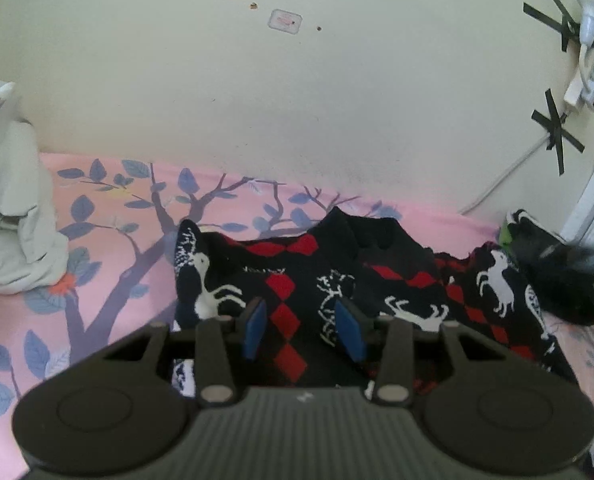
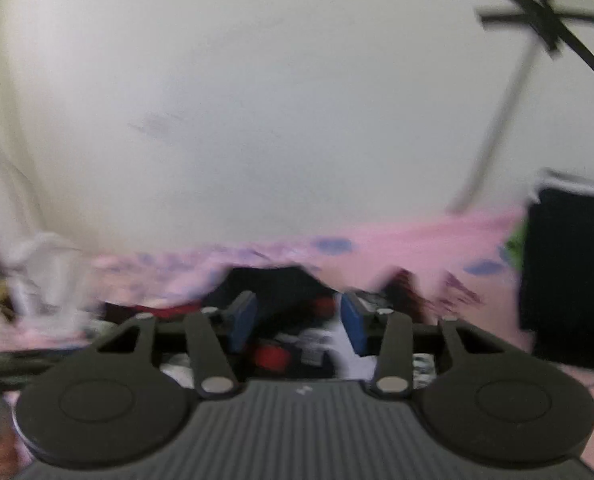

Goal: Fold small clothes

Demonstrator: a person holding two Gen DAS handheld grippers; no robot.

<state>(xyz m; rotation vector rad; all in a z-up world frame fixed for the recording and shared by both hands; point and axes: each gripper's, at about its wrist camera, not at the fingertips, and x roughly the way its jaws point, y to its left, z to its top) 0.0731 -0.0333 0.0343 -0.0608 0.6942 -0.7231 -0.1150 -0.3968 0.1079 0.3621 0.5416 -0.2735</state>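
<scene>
Patterned knitwear, a black garment (image 1: 337,280) with red diamonds and white animal figures, lies spread across the near right part of a bed covered in a pink sheet (image 1: 109,248) printed with blue leaves and dark branches. A crumpled pale cloth (image 1: 13,216) sits at the far left, against the cream wall (image 1: 297,100), well apart from the garment.

The left gripper (image 1: 303,330) hovers just over the garment's near middle, its jaws parted with nothing between the blue pads but cloth lying below. The right gripper (image 2: 297,320) shows the same in its own blurred view: jaws apart, dark and red fabric beneath, no grip visible.

By my reading, a fold has not yet been taken up; both tools look placed to choose a hold. The next move calls for each pair of jaws to close on an edge or corner of the garment, so the cloth lifts evenly and can be laid over itself.

A small sticker (image 1: 285,21) on the wall carries marks too small to read. No other writing can be made out.
</scene>
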